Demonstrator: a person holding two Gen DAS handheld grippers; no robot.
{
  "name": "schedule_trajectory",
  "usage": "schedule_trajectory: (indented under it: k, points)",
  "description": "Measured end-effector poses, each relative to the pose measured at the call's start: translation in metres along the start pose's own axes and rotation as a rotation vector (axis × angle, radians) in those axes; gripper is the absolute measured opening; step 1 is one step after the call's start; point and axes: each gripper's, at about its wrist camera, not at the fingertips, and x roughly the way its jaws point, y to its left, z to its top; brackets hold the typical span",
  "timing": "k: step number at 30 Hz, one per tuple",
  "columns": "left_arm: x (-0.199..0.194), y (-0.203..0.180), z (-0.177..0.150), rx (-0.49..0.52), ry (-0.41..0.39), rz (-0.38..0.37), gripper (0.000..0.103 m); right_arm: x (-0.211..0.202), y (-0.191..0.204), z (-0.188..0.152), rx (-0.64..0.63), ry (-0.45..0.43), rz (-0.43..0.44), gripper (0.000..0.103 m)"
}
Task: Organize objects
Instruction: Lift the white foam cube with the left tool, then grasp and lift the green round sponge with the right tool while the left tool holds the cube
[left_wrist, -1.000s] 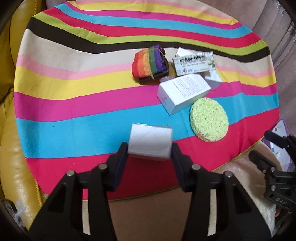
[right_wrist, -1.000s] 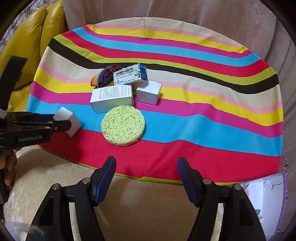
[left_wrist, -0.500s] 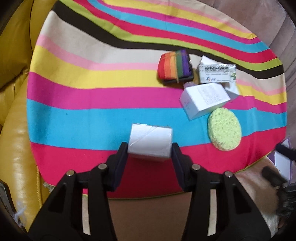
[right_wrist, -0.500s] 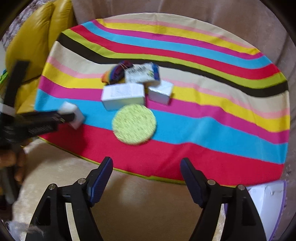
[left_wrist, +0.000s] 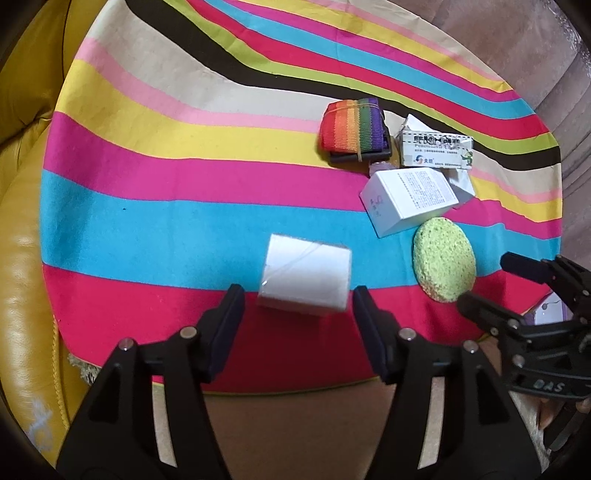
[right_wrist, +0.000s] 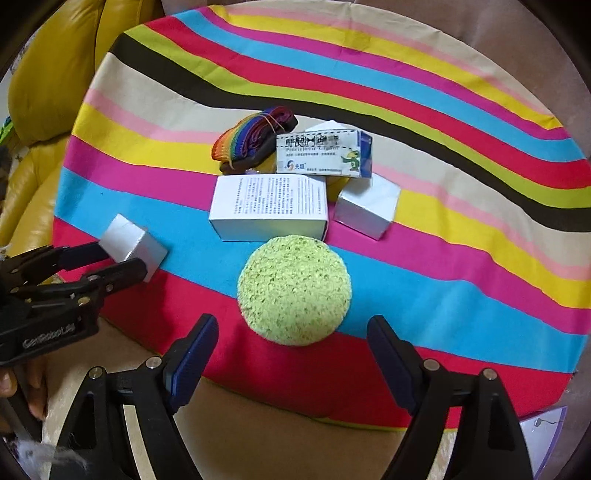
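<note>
The left tongs (left_wrist: 297, 297) are opening. The small white box (left_wrist: 304, 278) sits between the two dark pads, and there is a gap on each side, so the pads no longer press on it. The box rests on the striped cloth (left_wrist: 184, 192) at the near edge, well to the left of the green sponge (left_wrist: 443, 264). It looks like smooth card wrapped in clear film.

The right tongs (right_wrist: 291, 334) are opening wide too. Nothing is held in them. They hang just in front of the green sponge, which lies on the cloth past the tips. Its side reads "GenRobot.ai" on the left tongs as seen from the right wrist view.

The sponge is round, bumpy and full of little holes. Just behind it lies a long white box (right_wrist: 269, 206) with tiny print on top, too small to read. Behind the sponge and to the left is a rainbow strap (right_wrist: 255, 140), rolled up, woven, with a rubber band around it and a black buckle. Behind the sponge and a bit right is a medicine box (right_wrist: 323, 153) with blue and green marks and a small green cartoon animal; its letters are blurred. Right of the sponge and further back sits another small silver-white box (right_wrist: 367, 206).

The cloth has wavy stripes in pink, blue, red, yellow, black and green. A yellow leather seat (left_wrist: 22, 258) is far left of the sponge.
</note>
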Motion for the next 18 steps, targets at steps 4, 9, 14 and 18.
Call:
schedule_trajectory:
  k: [4,9,14,18]
  points:
    - [-0.001,-0.002,-0.001,0.012,-0.008,0.011,0.064,0.013,0.002,0.005,-0.002,0.03,-0.011,0.084]
    - [-0.001,-0.005,-0.001,0.027,-0.008,0.024,0.064,0.024,0.006,0.008,-0.013,0.052,-0.024,0.084]
    - [-0.002,-0.007,-0.002,0.038,-0.014,0.041,0.064,0.032,0.013,0.009,-0.03,0.057,-0.038,0.084]
    - [-0.001,-0.01,-0.001,0.057,-0.019,0.055,0.064,0.035,0.016,0.011,-0.036,0.056,-0.05,0.084]
